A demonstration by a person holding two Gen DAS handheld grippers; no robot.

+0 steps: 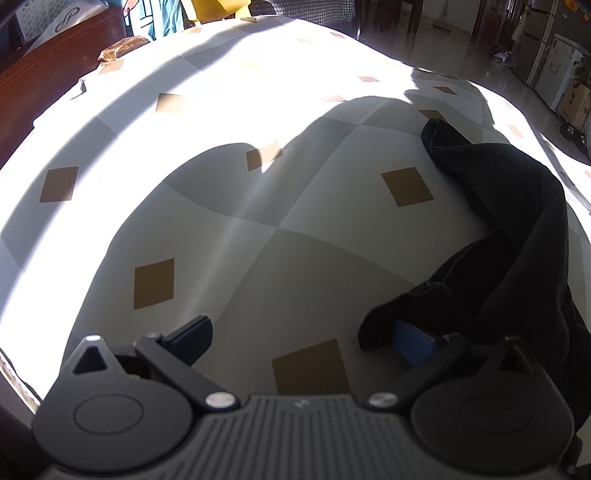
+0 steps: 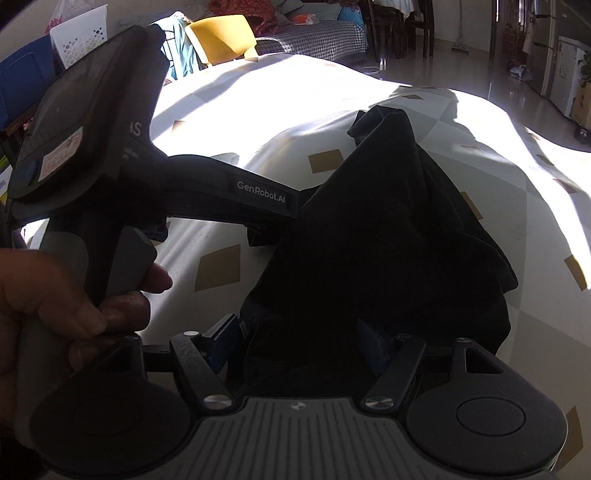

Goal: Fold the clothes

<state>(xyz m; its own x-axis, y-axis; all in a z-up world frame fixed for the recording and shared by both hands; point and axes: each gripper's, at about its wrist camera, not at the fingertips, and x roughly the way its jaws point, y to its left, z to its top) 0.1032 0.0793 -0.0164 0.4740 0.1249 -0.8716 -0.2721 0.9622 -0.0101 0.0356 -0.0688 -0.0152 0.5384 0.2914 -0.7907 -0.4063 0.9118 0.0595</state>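
Dark garment [image 2: 388,229]: soft matt cloth. Bench cover [image 1: 229,236]: smooth checked cloth. Left gripper [image 1: 303,334], right gripper [image 2: 306,334]: matt black plastic.

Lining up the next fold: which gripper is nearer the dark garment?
Right. The right gripper has the dark garment bunched between its fingers; the left gripper only has cloth over one fingertip.

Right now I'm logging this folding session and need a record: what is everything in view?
dark garment: one, black, bunched on the tablecloth, draped over both grippers' tips
tablecloth: one, white and grey with tan diamonds, covering the table
yellow chair: one, beyond the far edge
white perforated basket: one, far left
left gripper: one, black, jaws wide apart, cloth over one finger
right gripper: one, black, jaws apart, cloth between
hand: one, on the left gripper's handle
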